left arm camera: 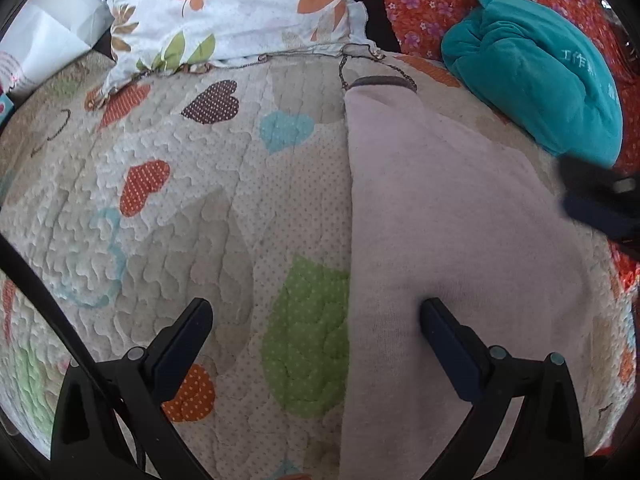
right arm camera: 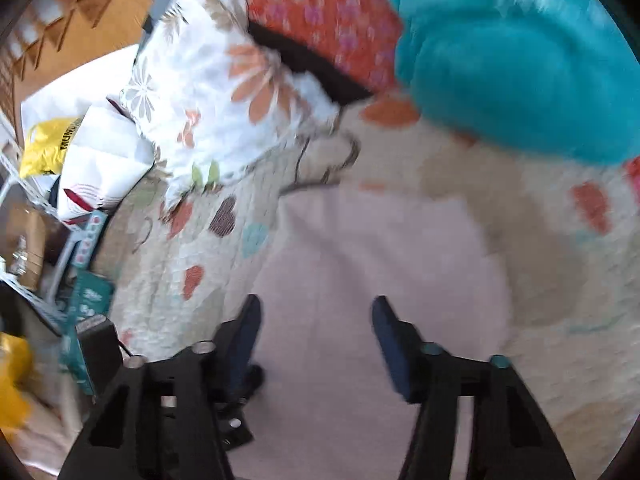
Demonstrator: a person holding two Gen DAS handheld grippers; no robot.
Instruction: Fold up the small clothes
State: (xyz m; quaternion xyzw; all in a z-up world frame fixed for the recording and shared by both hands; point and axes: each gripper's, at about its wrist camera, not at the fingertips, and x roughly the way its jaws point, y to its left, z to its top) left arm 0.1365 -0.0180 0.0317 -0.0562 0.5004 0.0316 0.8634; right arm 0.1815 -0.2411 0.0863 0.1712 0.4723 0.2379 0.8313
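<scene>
A pale pink garment (left arm camera: 448, 240) lies flat on the heart-patterned quilt (left arm camera: 180, 208) as a long folded strip, its dark-trimmed end (left arm camera: 380, 82) at the far side. My left gripper (left arm camera: 316, 308) hangs open above the garment's left edge, one finger over the quilt and the other over the pink cloth, with nothing between them. In the blurred right wrist view my right gripper (right arm camera: 317, 304) is open over the same pink garment (right arm camera: 380, 248) and holds nothing. Part of the right gripper (left arm camera: 600, 204) shows at the right edge of the left wrist view.
A teal plush bundle (left arm camera: 540, 80) lies at the far right on an orange floral sheet (left arm camera: 420, 0). A flowered white pillow (left arm camera: 224, 8) rests at the quilt's far edge. Beyond the bed's left side are a yellow bag (right arm camera: 48, 148), white bags (right arm camera: 100, 168) and boxes (right arm camera: 88, 300).
</scene>
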